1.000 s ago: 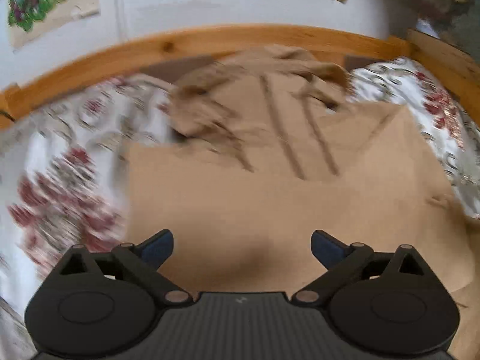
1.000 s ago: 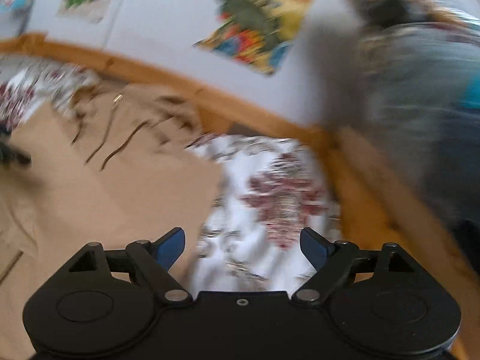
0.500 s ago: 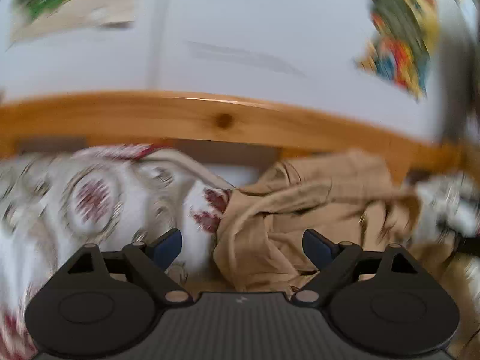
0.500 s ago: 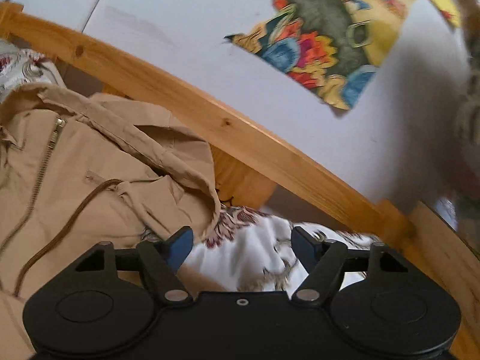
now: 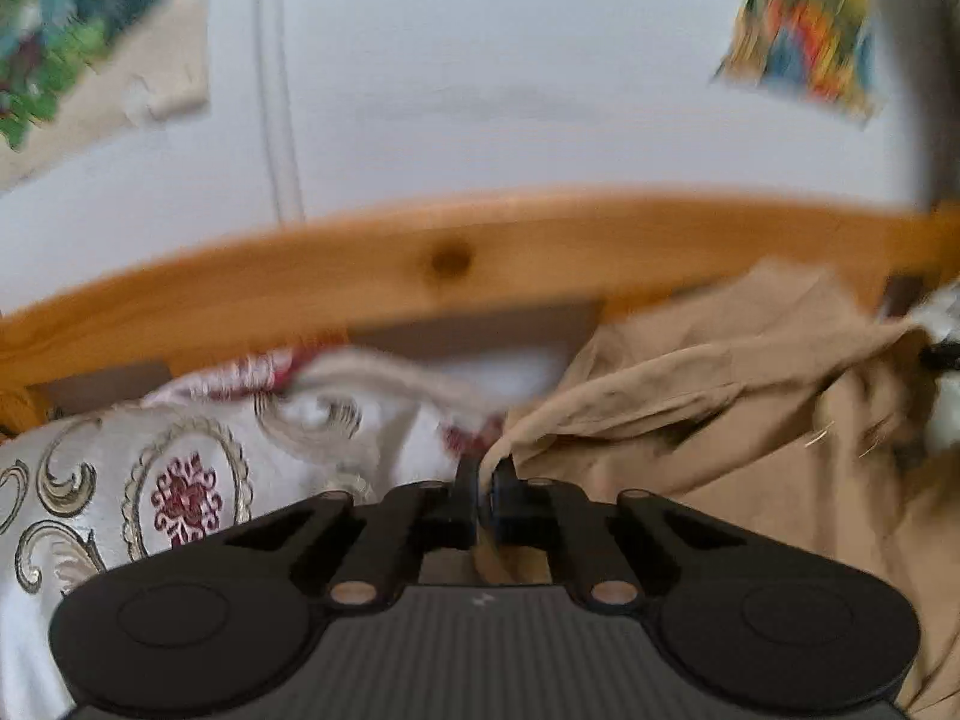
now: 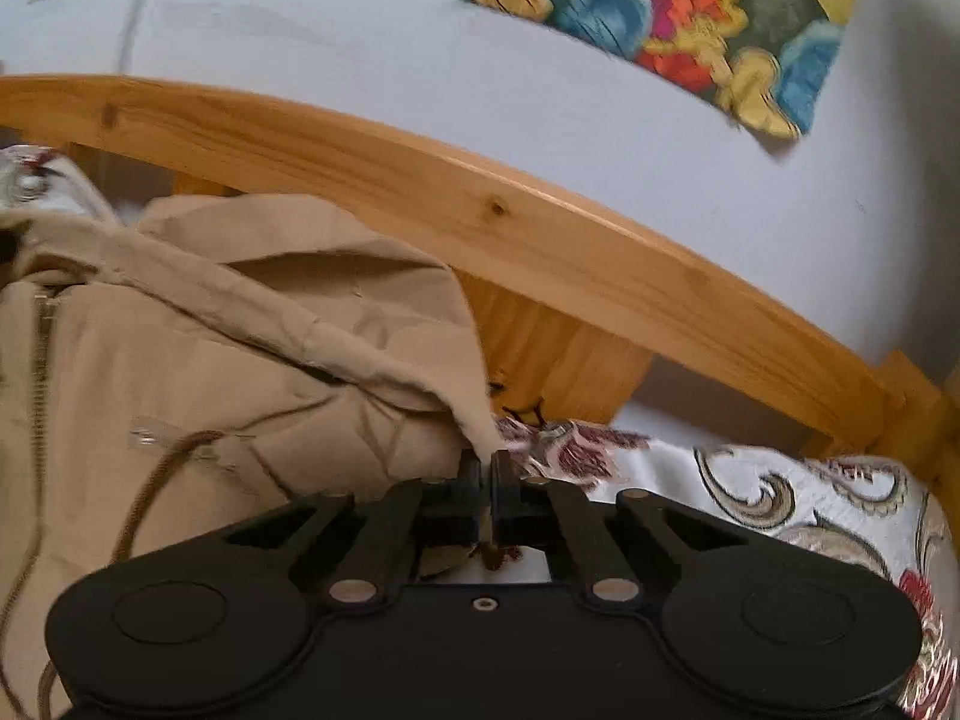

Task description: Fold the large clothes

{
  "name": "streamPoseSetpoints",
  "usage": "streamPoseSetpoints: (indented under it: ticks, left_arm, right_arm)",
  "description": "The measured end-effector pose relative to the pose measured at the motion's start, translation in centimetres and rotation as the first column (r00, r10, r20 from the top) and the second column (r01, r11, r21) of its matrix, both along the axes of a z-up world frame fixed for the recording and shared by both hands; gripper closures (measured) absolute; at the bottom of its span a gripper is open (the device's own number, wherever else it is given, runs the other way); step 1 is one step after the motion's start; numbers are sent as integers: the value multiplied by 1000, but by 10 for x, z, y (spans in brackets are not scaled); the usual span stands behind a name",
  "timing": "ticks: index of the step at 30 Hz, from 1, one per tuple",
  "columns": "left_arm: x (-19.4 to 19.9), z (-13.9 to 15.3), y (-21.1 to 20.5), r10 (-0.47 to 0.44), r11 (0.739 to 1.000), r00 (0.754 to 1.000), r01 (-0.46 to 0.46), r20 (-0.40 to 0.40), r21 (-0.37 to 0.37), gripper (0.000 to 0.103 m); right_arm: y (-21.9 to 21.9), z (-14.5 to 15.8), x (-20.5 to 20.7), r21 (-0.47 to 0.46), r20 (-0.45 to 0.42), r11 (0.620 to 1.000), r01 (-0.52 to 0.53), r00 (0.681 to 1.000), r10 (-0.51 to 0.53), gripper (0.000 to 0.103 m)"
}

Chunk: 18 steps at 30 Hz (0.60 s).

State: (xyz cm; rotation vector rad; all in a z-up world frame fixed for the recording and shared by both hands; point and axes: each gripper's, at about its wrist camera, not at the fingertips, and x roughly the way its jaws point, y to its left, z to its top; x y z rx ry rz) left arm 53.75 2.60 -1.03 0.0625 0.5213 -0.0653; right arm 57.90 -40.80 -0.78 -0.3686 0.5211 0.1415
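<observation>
Tan cloth is pinched at both ends of the top edge: the left gripper [image 5: 485, 483] has its jaws pressed together on a gathered corner of the jacket [image 5: 750, 414], and the right gripper [image 6: 485, 477] has its jaws closed on the opposite corner, where the hood edge comes to a point. The jacket lies on the bed, on the patterned bedspread [image 5: 180, 480], its top end bunched close to the wooden headboard rail [image 5: 450, 264].

Judging from the 2 grips at the far end, the step in hand looks like taking hold of the upper edge for a fold. The next move probably calls for lifting both corners together and level, then carrying them toward the hem so the cloth doubles over without twisting. The loose hood and cord could drag or tuck under unevenly.

Only the right wrist view shows the zip [image 6: 43, 360] running down the front and the brown drawstring [image 6: 156, 480] trailing over the chest. Only the left wrist view, blurred by motion, shows the bedspread's red medallion and a dark shape at the far right edge of the jacket, possibly the other gripper, though I cannot tell.
</observation>
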Motion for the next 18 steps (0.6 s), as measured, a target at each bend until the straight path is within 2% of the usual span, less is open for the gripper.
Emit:
streamPoseSetpoints:
  ticks: [2,4,5,7,8,9,12,14,15,16,18]
  left_arm:
    - [-31,10,1,23,999,992,-19,121,-35,100]
    - [-63,19,3,21,996,976,-1,218,-93,100]
    - [-80,20,2,5,996,966,20,260,-92,100]
    - [-103,16,0,-50,995,954,74,295,-70,100]
    - [-112,9,0,-83,993,955,104,286,-60,100]
    - [-119,2,-1,-112,991,958,128,266,-45,100]
    - [-131,-26,0,-174,985,967,170,186,34,100]
    - [-134,-38,-1,-196,980,971,190,134,61,100]
    - [-133,-43,0,-219,975,971,213,100,64,100]
    - [-133,-47,1,-232,971,969,225,91,74,100]
    - [-131,-51,0,-281,956,959,276,46,97,100]
  right_arm:
    - [-3,2,-26,31,69,1000,-3,998,1,101]
    - [1,6,-61,105,164,994,-8,986,-9,102]
    - [11,3,-78,122,208,992,-21,978,-5,102]
    - [11,2,-122,109,276,993,-53,961,21,102]
    - [13,-3,-135,97,277,993,-66,960,37,102]
    - [-1,-11,-168,88,259,993,-80,964,55,101]
    - [-19,-38,-198,56,155,995,-78,986,68,101]
    - [16,-67,-171,62,105,996,-66,993,60,101]
    - [18,-72,-172,86,82,994,-67,995,60,101]
    - [9,-73,-177,101,65,993,-62,996,56,100]
    - [-52,-58,-225,124,24,992,-38,999,36,95]
